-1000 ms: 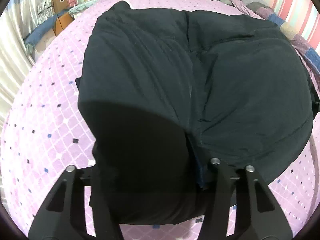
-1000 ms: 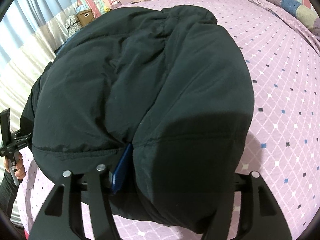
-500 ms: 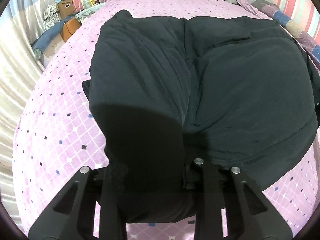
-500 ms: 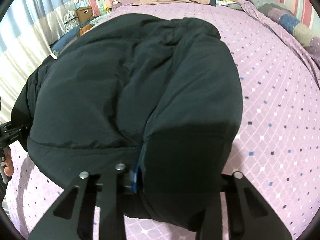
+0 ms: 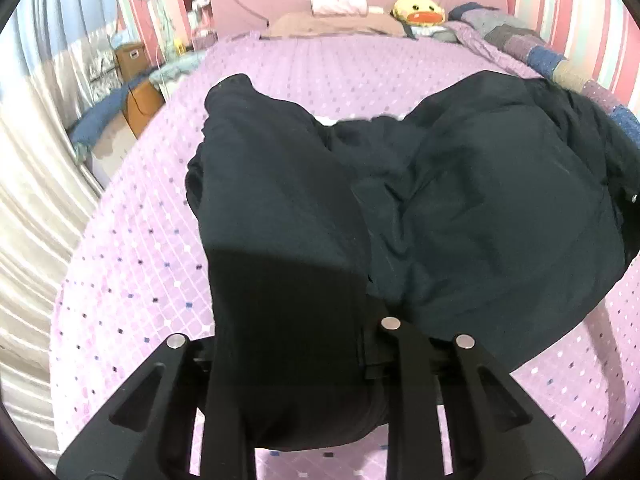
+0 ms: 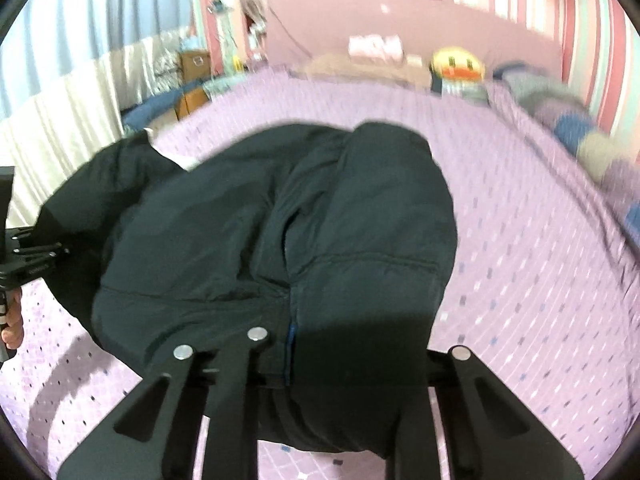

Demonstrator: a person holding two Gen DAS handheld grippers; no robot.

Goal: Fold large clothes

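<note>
A large black padded jacket (image 5: 460, 200) lies bunched on a purple patterned bed (image 5: 152, 216). My left gripper (image 5: 304, 364) is shut on the jacket's near hem, with cloth draped over and between its fingers. In the right wrist view my right gripper (image 6: 336, 368) is shut on the same jacket (image 6: 280, 216) at its hem beside a blue zip edge (image 6: 291, 334). Both hold the hem raised toward me. My left gripper and the hand holding it (image 6: 16, 272) show at the left edge of the right wrist view.
Pillows, a folded cloth and a yellow duck toy (image 5: 418, 10) lie at the pink headboard. A patchwork blanket (image 5: 532, 50) runs along the bed's right side. Cardboard boxes (image 5: 130, 56) and curtains stand to the left of the bed.
Both grippers have risen and pulled back with the hem. The jacket's far part has drawn toward me, baring more bed near the pillows. The right view is blurred by motion.
</note>
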